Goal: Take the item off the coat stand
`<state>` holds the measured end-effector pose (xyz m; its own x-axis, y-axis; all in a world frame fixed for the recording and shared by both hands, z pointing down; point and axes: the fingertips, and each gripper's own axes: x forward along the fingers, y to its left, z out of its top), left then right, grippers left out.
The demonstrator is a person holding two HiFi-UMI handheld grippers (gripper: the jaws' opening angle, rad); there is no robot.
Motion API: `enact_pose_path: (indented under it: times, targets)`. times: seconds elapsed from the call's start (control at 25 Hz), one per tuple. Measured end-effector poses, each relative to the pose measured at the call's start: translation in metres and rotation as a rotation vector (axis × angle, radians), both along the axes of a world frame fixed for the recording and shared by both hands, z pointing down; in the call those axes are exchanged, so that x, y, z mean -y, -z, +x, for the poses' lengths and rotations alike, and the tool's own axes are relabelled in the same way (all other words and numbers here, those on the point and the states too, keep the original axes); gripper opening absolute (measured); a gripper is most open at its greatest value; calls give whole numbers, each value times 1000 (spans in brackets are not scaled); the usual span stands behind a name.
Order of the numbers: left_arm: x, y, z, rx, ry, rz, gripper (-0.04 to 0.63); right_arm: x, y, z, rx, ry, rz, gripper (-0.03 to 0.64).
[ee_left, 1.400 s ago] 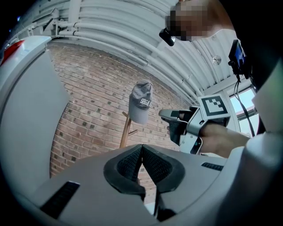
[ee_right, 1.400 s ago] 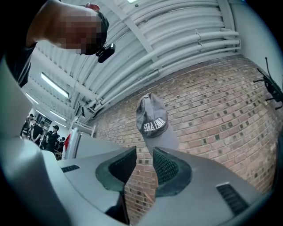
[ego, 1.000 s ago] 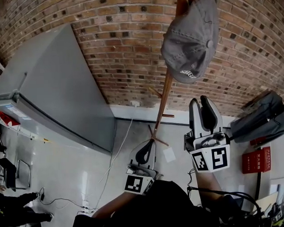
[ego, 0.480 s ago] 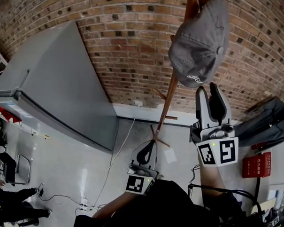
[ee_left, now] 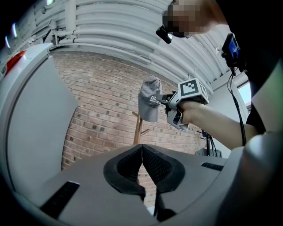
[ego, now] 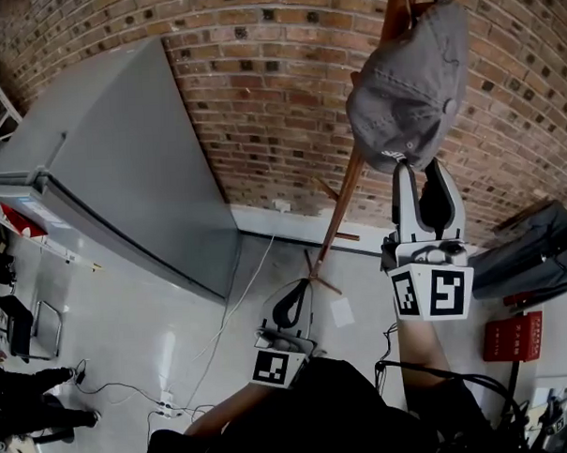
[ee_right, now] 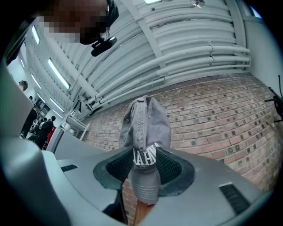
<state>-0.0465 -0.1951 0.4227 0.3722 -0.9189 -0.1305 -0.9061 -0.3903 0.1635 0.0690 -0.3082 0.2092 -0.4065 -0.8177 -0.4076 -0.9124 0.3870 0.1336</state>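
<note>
A grey cap (ego: 404, 84) hangs from a peg near the top of the wooden coat stand (ego: 343, 204), its crown against the pole and its brim pointing down. White lettering runs across the front panel, just above the brim.

The right gripper (ego: 421, 173) is raised to the lower part of the cap, on the side of the coat stand away from the grey cabinet (ego: 112, 172). Its jaws have just been opening and stand wide apart. The right gripper view shows the lettered front panel and the brim of the cap between the two pads. The cloth hangs straight, with no sign of being pinched, so the cap is between the jaws but not gripped.

The left gripper (ego: 294, 300) is held low, near the foot of the coat stand and well below the cap. Its jaws are closed pad against pad, with nothing between them, and it points towards the pole.

Behind the coat stand is a red brick wall (ego: 259, 100). A white cable (ego: 240, 298) trails across the pale floor (ego: 129, 340) from the foot of the coat stand towards the cabinet. On the far side of the coat stand from the cabinet lie a grey bag (ego: 533, 247) and, nearer the person, a red sign (ego: 513, 338).
</note>
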Motion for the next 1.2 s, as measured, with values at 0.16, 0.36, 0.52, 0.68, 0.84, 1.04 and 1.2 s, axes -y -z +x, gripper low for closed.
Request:
enact_pose_path:
  times: [0.16,0.36,0.52,0.68,0.84,1.04,1.2]
  targets:
    - [0,4,-4,-25,14,4,17,2,2,-6,2,40,-3,146]
    - [-1,2,-8,-23,18,-1,17,-1,6,-6,26,62,11,84]
    - [-2,2,-10,-25,17,-2,17,-5,10,-7,33,81,23,71]
    - [-5,4,-9,-30,11,10,17,-9,17,-6,33,81,41,61]
    - [-7,9,-12,-52,13,33,17,-14,26,-8,15,72,70,61]
    - [-9,1,-12,-35,17,11,17,-16,36,-3,5,61,94,60]
    - [-9,1,-12,-37,6,12,17,-16,49,4,0,33,131,60]
